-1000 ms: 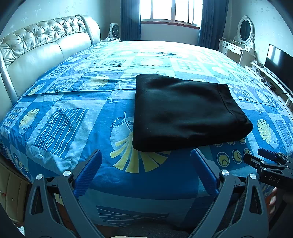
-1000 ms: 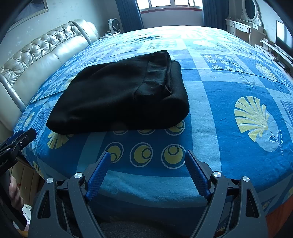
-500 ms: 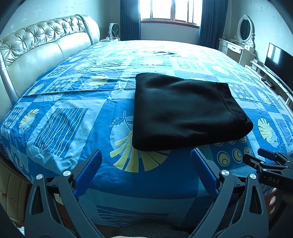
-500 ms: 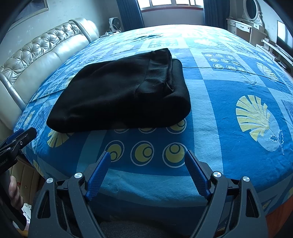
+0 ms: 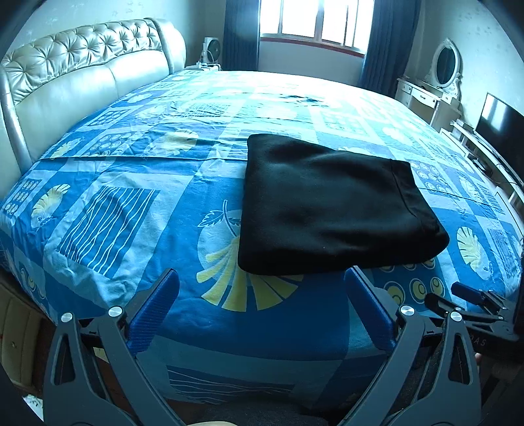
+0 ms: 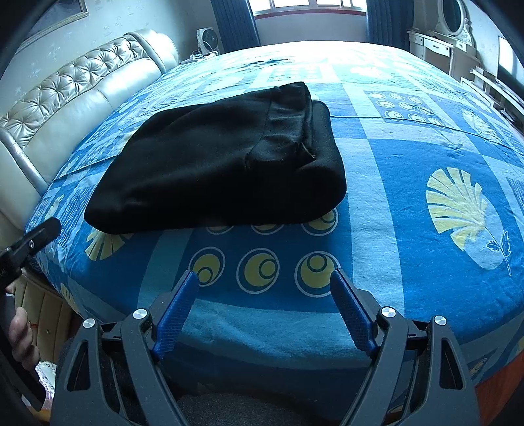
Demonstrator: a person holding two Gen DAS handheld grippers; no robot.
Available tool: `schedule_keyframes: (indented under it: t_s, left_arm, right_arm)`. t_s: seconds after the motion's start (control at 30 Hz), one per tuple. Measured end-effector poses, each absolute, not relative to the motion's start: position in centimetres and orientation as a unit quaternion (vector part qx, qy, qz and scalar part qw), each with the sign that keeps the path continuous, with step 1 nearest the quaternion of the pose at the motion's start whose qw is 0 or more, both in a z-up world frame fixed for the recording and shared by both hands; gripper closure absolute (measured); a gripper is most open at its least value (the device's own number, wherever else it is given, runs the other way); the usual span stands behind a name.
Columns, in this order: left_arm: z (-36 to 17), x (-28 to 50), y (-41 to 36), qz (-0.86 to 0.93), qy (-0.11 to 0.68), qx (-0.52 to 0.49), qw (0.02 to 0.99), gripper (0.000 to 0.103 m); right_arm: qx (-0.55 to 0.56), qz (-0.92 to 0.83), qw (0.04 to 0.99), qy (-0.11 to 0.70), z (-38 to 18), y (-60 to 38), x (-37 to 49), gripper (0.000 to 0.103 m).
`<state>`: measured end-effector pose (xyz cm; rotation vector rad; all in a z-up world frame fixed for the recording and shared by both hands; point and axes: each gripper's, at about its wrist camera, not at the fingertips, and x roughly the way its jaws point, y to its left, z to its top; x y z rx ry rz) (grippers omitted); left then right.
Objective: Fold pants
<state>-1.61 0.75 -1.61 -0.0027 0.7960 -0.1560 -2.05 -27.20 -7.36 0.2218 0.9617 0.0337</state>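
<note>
The black pants (image 5: 330,206) lie folded into a thick rectangle on the blue patterned bed (image 5: 131,209). In the right wrist view the same pants (image 6: 216,164) show their waistband on top near the far right corner. My left gripper (image 5: 262,278) hangs open over the bed's near edge, just short of the pants' near-left corner, nothing between its blue pads. My right gripper (image 6: 263,278) is also open and empty, a short way in front of the pants' near edge. Each gripper shows at the edge of the other's view.
A tufted cream headboard (image 5: 72,85) runs along the left side of the bed. A dresser with an oval mirror (image 5: 442,65) and a television (image 5: 497,127) stand at the right wall. A window with dark curtains (image 5: 311,23) is at the far end.
</note>
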Motion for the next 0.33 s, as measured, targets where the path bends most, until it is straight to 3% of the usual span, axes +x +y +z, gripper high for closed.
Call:
schedule_keyframes:
  t_s: [0.17, 0.33]
  left_arm:
    - [0.9, 0.6, 3.2, -0.066, 0.359, 0.007, 0.931, 0.002]
    - [0.6, 10.0, 8.5, 0.031, 0.350, 0.031, 0.936, 0.002]
  right_arm:
    - [0.130, 0.044, 0.890, 0.436, -4.2, -28.7, -1.1, 0.021]
    - [0.135, -0.006, 0.917, 0.376, -0.8, -34.8, 5.4, 0.016]
